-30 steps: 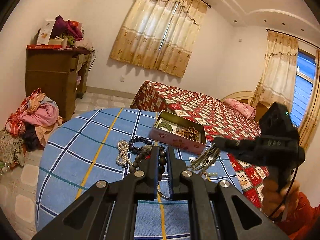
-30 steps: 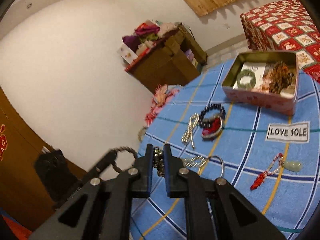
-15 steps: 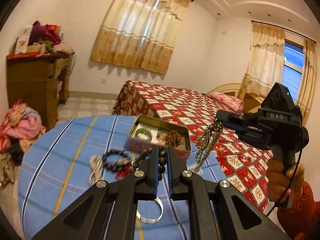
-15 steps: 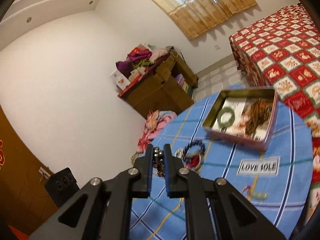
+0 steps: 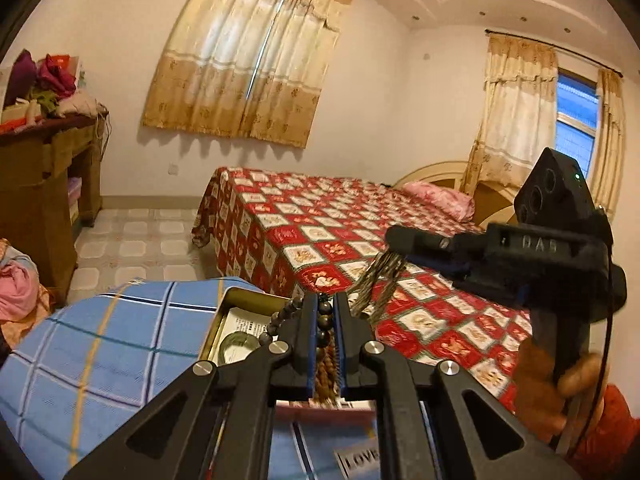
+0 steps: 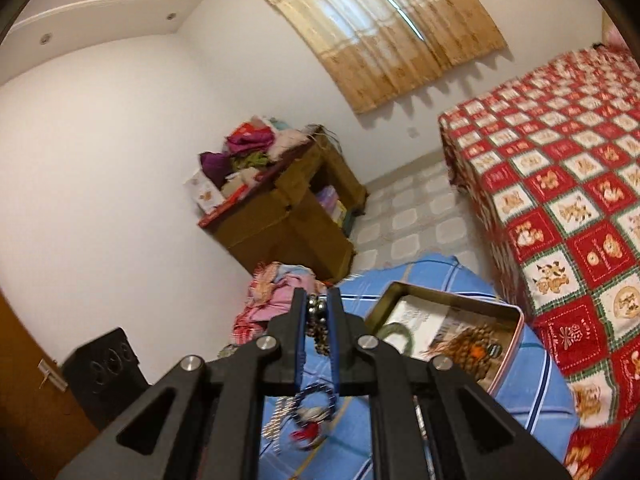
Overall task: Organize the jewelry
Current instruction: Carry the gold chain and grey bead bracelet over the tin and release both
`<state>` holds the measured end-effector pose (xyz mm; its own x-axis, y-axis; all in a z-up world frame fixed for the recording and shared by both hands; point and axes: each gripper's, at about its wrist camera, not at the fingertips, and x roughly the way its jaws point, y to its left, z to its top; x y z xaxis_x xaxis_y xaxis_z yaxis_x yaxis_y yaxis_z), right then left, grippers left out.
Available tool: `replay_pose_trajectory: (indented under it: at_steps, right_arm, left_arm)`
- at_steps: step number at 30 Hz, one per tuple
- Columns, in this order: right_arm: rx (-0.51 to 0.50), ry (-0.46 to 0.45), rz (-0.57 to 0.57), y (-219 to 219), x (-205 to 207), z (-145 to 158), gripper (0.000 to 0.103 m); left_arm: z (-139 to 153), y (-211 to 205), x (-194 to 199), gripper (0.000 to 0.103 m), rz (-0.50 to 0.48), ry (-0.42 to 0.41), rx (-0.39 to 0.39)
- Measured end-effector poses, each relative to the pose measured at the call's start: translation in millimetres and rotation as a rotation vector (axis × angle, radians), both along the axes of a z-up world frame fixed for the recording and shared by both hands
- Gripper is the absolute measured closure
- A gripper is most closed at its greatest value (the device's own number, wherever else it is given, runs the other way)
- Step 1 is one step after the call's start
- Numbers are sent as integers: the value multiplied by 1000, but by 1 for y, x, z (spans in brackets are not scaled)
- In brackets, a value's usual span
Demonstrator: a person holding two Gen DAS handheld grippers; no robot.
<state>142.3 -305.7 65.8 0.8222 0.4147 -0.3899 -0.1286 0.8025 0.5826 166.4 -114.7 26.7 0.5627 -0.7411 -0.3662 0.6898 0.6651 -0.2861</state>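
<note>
In the left wrist view, the left claw [image 5: 325, 316] is seen nearly closed, with a strand of dark round beads [image 5: 323, 320] pinched between its pads; part of the strand is draped toward nine o'clock over the left finger. Directly below it, an open tin [image 5: 224, 320] is set on the bench [image 5: 112, 344], which is covered in a blue checked cloth. A green bangle [image 5: 236, 346] and a brown beaded piece [image 5: 324, 372] are seen inside the tin. At three o'clock, the right claw [image 5: 394, 242] is held by a hand [image 5: 560, 384], and a grey metallic bead strand [image 5: 378, 280] is hung from its tip, over the bed [image 5: 340, 240] edge.

In the right wrist view, the right claw [image 6: 318, 314] is likewise nearly closed on that metallic strand [image 6: 318, 322]. The tin [image 6: 508, 340] lies at three o'clock of the claw tip. Loose jewelry [image 6: 312, 412] is left on the cloth at six o'clock, partly hidden by the claw body.
</note>
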Motion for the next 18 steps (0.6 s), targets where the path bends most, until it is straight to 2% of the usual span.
replay_pose_trajectory:
  at_steps: [6,10,13,15,16,17,18]
  right_arm:
    - [-12,106,13,-10,41,-48,90]
    - [-52,143,12,-11,53,-67,90]
    - [-56,172,-7,-14,57,-76,83]
    - [-27,193,0,-19,57,-78,63]
    - [-14,187,-9,-22,54,-76,42]
    - [-5,165,-28,-26,49,-72,38]
    - [-2,141,-47,-29,41,-64,38]
  left_arm:
    - [-33,-33,33,97,18,60,82]
    - [-52,-42,43,97,44,81,138]
    - [-59,-47,46,97,62,78,175]
    - [-61,-50,49,96,83,73,202]
    - [-61,-51,50,96,86,80,217]
    - [-60,-52,52,94,87,87,228]
    - [-58,-52,53,85,87,89,240]
